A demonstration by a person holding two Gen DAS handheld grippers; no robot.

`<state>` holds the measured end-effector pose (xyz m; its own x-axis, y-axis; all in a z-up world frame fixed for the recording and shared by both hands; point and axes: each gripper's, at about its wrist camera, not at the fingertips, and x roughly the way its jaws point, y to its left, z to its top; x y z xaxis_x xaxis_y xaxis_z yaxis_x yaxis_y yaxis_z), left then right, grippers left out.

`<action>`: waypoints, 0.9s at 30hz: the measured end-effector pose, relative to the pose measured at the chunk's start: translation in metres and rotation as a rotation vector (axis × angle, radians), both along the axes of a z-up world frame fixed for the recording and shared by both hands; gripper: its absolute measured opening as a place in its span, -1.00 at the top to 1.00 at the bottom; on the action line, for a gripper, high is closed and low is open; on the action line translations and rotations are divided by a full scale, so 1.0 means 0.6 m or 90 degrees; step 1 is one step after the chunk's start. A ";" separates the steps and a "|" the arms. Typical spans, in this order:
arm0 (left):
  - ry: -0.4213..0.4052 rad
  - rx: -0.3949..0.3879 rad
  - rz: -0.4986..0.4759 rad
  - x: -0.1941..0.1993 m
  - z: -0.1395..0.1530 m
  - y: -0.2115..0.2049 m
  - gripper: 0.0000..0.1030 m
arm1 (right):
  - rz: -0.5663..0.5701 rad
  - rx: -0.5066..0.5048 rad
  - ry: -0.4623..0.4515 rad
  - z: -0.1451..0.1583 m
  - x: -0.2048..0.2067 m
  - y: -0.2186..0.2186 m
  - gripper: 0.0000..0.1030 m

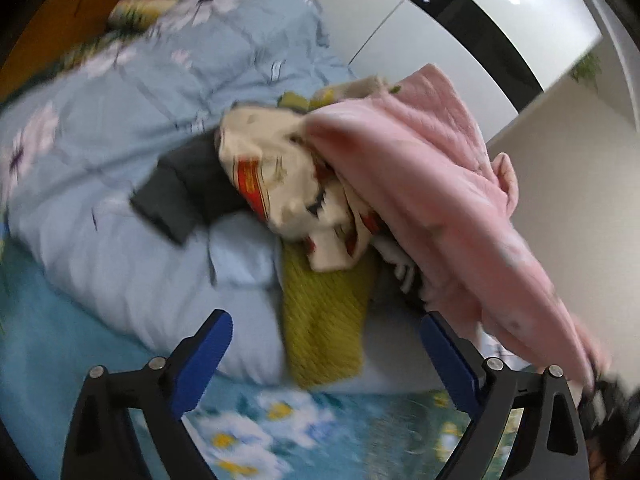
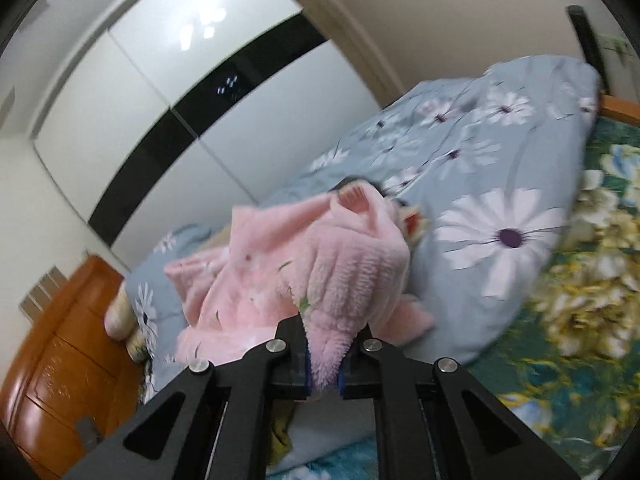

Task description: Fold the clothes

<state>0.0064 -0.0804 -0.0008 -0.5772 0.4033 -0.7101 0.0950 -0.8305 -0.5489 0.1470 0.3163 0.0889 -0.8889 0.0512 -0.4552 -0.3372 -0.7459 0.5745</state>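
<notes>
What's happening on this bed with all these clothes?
A person with a gripper in each hand is sorting laundry to fold. The right gripper is clamped on a fluffy pink garment, pulling it off the pile of clothes heaped against the blue flowered quilt. The left gripper hangs open, holding nothing.

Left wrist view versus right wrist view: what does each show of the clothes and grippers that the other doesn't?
Only the left wrist view shows the left gripper, open and empty, plus the rest of the pile: a cream printed garment, a dark grey garment and an olive knit.

Only the right wrist view shows the right gripper shut on the pink fleece garment, and an orange wooden cabinet.

Both show the pink fleece, the blue floral duvet and the white wardrobe.
</notes>
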 end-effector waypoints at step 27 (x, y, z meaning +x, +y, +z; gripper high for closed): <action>-0.205 0.057 0.015 0.074 -0.221 0.192 -0.48 | -0.264 -0.055 -0.154 -0.103 0.435 0.305 0.86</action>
